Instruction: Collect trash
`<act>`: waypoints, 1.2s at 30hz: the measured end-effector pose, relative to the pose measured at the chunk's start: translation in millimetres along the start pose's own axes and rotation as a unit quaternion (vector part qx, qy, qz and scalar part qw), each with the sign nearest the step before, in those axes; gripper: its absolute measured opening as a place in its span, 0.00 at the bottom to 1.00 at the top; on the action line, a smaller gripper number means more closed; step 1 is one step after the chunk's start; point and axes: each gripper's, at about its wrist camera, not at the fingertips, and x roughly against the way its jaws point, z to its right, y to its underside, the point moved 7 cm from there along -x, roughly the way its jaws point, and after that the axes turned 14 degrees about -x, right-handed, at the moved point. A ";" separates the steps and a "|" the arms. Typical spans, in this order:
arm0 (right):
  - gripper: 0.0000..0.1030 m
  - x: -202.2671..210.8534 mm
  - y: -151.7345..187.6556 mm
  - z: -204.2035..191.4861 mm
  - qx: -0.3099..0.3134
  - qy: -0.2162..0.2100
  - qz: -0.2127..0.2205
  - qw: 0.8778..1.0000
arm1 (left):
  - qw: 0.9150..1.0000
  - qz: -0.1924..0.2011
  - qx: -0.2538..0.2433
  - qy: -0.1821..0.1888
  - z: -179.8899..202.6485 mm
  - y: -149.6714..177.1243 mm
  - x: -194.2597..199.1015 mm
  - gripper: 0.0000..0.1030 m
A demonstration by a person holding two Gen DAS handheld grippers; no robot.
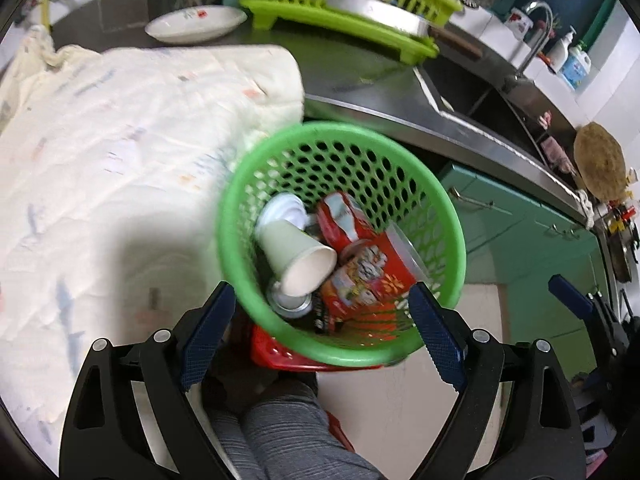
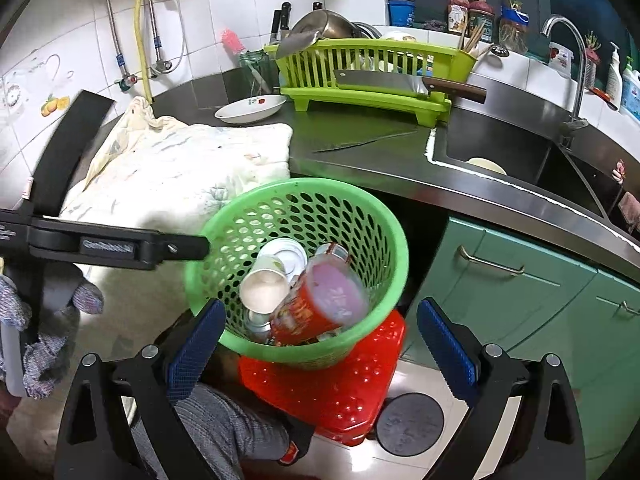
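A green perforated basket (image 1: 448, 224) stands on a red stool (image 2: 340, 396) below the counter edge; it also shows in the right wrist view (image 2: 384, 224). Inside lie a white paper cup (image 1: 296, 256) (image 2: 262, 288), a red instant-noodle cup (image 1: 360, 280) (image 2: 316, 308), a red can (image 1: 340, 216) and a metal can (image 1: 290, 304). My left gripper (image 1: 322, 318) is open and empty, its jaws straddling the basket's near rim. My right gripper (image 2: 320, 332) is open and empty just above the basket's near rim. The left tool's body (image 2: 120, 246) reaches in from the left.
A cream quilted cloth (image 1: 120, 152) (image 2: 180, 168) lies on the counter left of the basket. Behind are a white dish (image 2: 250, 109), a lime dish rack (image 2: 372, 76) with a cleaver, a steel sink (image 2: 520, 152) and green cabinets (image 2: 520, 292). My leg is below.
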 end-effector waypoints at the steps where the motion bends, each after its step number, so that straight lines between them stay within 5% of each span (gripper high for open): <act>1: 0.90 0.1 0.3 -3.0 0.000 -0.004 -0.001 1.000 | 1.000 0.006 0.000 -0.005 -3.3 0.8 5.1 0.85; 19: 0.91 6.8 -6.2 -70.1 0.013 -0.037 0.010 0.999 | 0.992 0.072 0.030 -0.098 -74.1 28.7 90.3 0.85; 36: 0.91 14.7 -13.7 -113.4 0.001 -0.027 0.035 0.999 | 0.972 0.133 0.071 -0.181 -126.8 69.9 161.3 0.85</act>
